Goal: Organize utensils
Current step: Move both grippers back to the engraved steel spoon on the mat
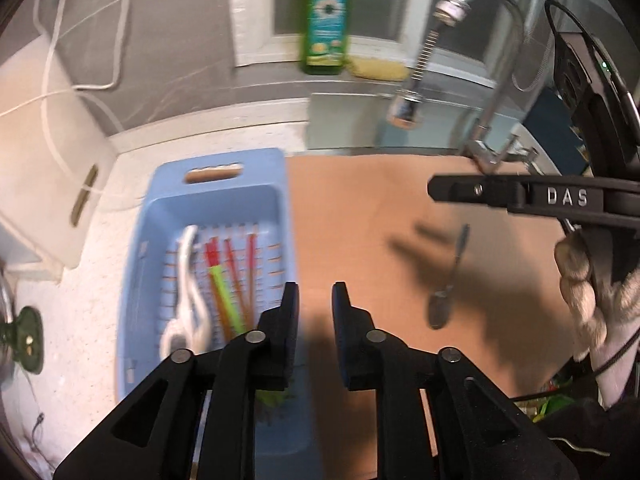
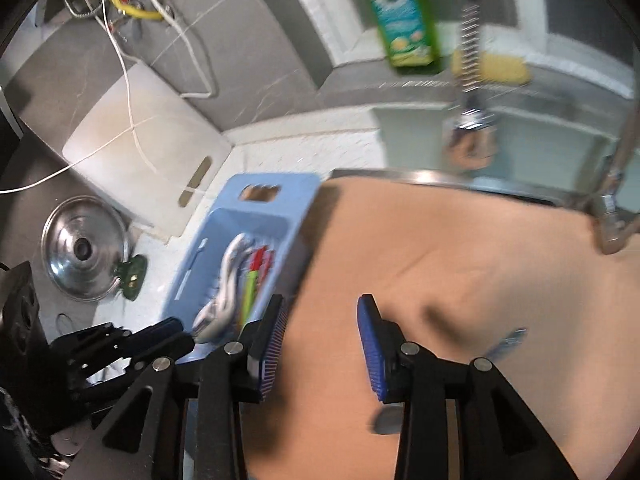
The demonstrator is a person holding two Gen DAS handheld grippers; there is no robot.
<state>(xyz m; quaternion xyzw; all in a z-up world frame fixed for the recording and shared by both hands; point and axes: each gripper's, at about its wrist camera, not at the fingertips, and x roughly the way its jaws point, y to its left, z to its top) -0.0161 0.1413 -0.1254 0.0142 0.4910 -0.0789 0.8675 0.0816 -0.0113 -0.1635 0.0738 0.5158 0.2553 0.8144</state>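
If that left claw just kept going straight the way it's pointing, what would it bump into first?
Probably the tan board. The left gripper is open and empty, aimed just right of the blue basket. Nothing lies between its fingers; the spoon sits off to the right. Depth is hard to judge.

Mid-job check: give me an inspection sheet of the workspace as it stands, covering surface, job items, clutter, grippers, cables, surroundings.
Surface: tan board beside a speckled white counter.
Job's things: blue basket holds white utensils and red and green sticks; one metal spoon lies loose on the board, outside the basket.
Clutter: pot lid and white cutting board on the counter.
Grippers: left gripper open and empty at the basket's edge; right gripper open and empty above the board.
Cables: white cords trail across the cutting board.
Surroundings: faucet, green bottle and yellow sponge on the sill.
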